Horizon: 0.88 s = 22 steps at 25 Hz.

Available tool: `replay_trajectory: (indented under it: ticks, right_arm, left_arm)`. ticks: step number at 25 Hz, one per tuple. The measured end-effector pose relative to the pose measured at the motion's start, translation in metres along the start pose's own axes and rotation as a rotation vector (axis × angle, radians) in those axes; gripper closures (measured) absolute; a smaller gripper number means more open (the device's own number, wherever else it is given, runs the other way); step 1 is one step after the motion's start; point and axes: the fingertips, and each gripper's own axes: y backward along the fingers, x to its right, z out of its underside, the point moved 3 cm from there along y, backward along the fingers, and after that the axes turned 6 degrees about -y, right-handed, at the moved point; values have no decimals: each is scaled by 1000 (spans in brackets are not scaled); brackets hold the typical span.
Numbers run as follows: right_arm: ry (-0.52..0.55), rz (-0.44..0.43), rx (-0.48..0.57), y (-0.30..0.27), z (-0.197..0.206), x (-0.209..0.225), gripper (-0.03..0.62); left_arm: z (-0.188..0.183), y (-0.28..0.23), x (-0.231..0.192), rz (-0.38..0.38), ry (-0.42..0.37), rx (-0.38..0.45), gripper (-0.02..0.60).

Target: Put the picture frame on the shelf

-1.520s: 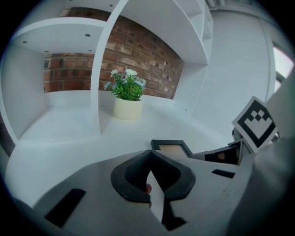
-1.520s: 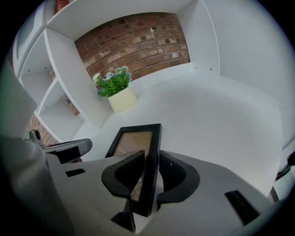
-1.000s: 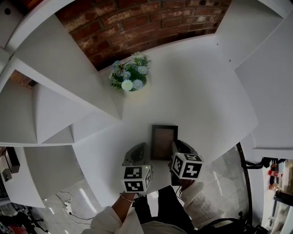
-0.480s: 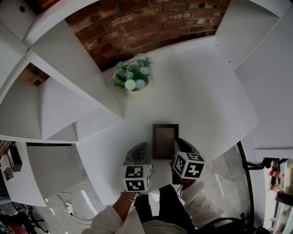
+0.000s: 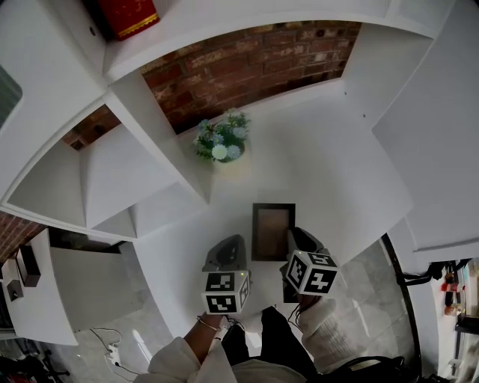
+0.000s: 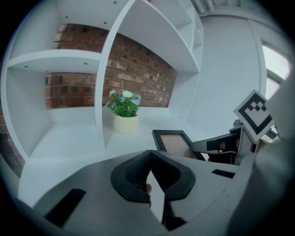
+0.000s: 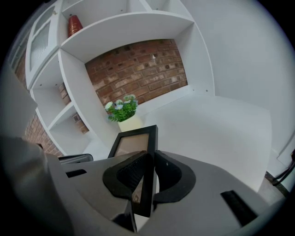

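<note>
The picture frame [image 5: 272, 230], dark-edged with a brownish panel, is held just above the white shelf board [image 5: 337, 164]. Whether it touches the board I cannot tell. My right gripper [image 5: 296, 236] is shut on the frame's right edge. In the right gripper view the frame [image 7: 133, 143] runs edge-on between the pads. My left gripper [image 5: 230, 244] sits beside the frame's left side, apart from it, shut with nothing in it. The left gripper view shows the frame [image 6: 174, 142] to the right, with the right gripper [image 6: 216, 146] on it.
A cream pot of flowers [image 5: 219, 143] stands further back on the same board, before a brick wall [image 5: 247, 60]. A white upright divider [image 5: 161, 142] rises at the left with smaller compartments beyond. A red object [image 5: 127, 15] sits on a higher shelf.
The head view has tilted upward, so more of the upper shelves and the red object show. The frame and both grippers stay in nearly the same place over the board.
</note>
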Motion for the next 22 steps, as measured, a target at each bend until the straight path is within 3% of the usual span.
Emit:
replay_trajectory:
  ticks: [8,22]
  right_arm:
    - [3,2,130,38,-32,-24,522]
    - [42,6,443,141,-108,-90,522]
  left_arm:
    - [-44,31,4,39,-55,109,577]
    - [-148,123,14,118,-181,374,577]
